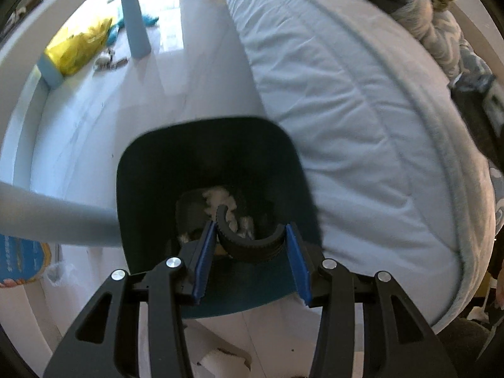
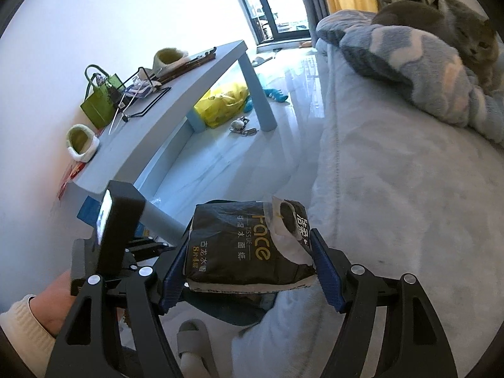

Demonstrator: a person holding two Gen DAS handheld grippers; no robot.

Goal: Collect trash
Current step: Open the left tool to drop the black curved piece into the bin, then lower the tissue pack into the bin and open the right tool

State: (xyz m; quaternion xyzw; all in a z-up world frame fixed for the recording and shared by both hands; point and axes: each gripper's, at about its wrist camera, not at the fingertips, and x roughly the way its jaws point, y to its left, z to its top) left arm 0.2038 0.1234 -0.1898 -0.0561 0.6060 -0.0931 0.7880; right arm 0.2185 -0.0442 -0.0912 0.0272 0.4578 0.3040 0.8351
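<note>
In the left wrist view my left gripper [image 1: 250, 226] points steeply down over a dark teal trash bin [image 1: 151, 170]. Its blue pads [image 1: 204, 252] are shut on a black ribbed half-ring [image 1: 252, 249], which hangs inside the bin's mouth. White crumpled paper [image 1: 217, 200] lies at the bin's bottom. In the right wrist view my right gripper [image 2: 250, 242] is shut on a black tissue pack [image 2: 239, 245] with a torn white opening. The pack hangs over the bin [image 2: 226, 312], which it mostly hides. The other gripper's body [image 2: 116, 230] and a hand in a cream sleeve [image 2: 28, 324] show at the left.
A pale bed [image 1: 346, 110] presses against the bin's right side, with a grey cat [image 2: 466, 31] on a blanket. A low blue table [image 2: 176, 94] runs along the wall; one leg [image 1: 53, 214] stands just left of the bin. A yellow bag [image 1: 75, 47] lies underneath. A grey slipper [image 2: 192, 340] is on the floor.
</note>
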